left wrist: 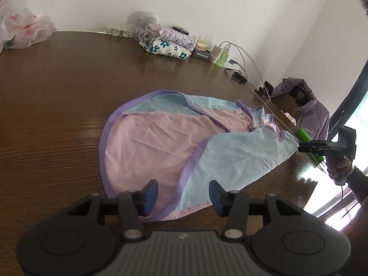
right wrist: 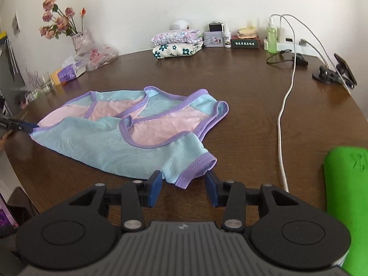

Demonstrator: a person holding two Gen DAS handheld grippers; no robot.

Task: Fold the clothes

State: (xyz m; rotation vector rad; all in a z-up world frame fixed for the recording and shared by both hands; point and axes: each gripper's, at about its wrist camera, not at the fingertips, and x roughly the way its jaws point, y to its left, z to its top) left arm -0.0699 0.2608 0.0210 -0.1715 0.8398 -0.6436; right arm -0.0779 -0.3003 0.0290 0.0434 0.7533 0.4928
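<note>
A small pink-and-blue garment (left wrist: 179, 142) w/ purple trim lies flat on the brown wooden table (left wrist: 57, 92), roughly mid-table. Its long axis runs from one gripper to the other: in the left wrist view it stretches from the near hem out to the right, where a blue corner ends in a point at the right gripper (left wrist: 303, 148). In the right wrist view the same axis runs left to right, the sleeve cuff w/ purple band nearest the camera and the neckline side farther back.

Left gripper (left wrist: 184, 199): jaws apart, the near hem lying between and under the blue pads (left wrist: 150, 195), pads not pressing on the cloth. Right gripper, in its own cam: jaws apart, the cuff sits just ahead of and between the pads, no squeeze visible. In the left view its tips sit at the blue corner; can't tell contact there.

At the far edge by the wall: a stack of folded clothes (right wrist: 177, 43), a green bottle (right wrist: 271, 38), a white cable (right wrist: 281, 119). A vase of flowers (right wrist: 69, 30) stands far left.
</note>
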